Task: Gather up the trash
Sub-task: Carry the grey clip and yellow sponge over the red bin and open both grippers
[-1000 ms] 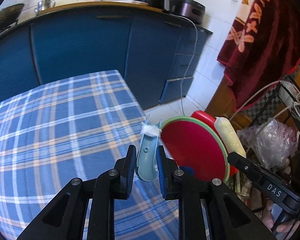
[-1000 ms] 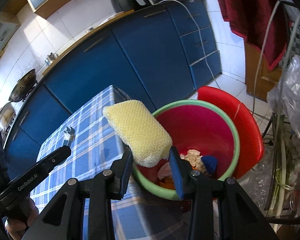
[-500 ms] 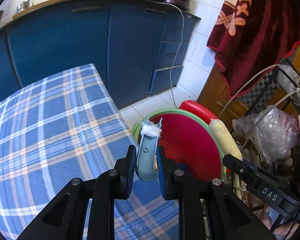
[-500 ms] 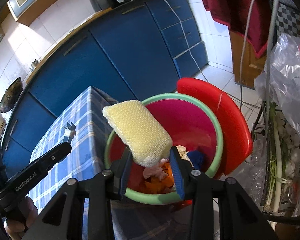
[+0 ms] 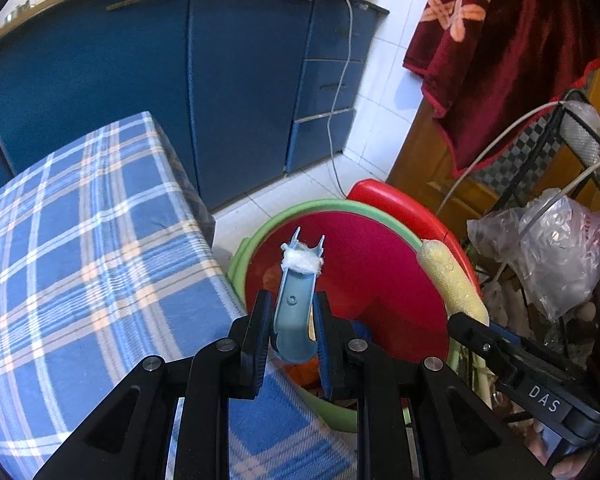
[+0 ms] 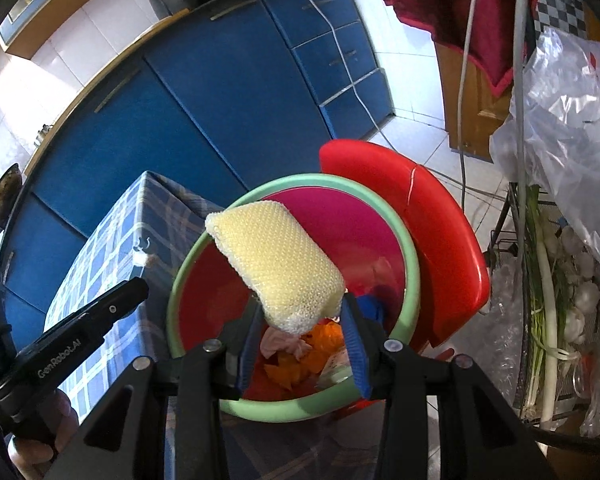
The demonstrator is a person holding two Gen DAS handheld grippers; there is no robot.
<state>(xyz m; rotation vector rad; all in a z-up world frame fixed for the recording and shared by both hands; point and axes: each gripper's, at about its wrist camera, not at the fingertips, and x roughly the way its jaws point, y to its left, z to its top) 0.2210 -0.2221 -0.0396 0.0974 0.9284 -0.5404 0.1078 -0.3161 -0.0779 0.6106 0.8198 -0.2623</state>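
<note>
Trash is hanging over the bin (image 6: pixel 410 248) beside the table's (image 5: pixel 80 240) corner. Left gripper (image 5: pixel 292 332) is pinching the blue plastic piece (image 5: pixel 294 312) with its fingers nearly together, above the near rim. Right gripper (image 6: pixel 300 340) is holding the yellow sponge (image 6: pixel 276 268) by its lower end, fingers partly apart. Being gripped so low, the sponge could tip against the rim and fall outside; the plastic piece, hanging close to the table's edge, could drop onto the cloth.
</note>
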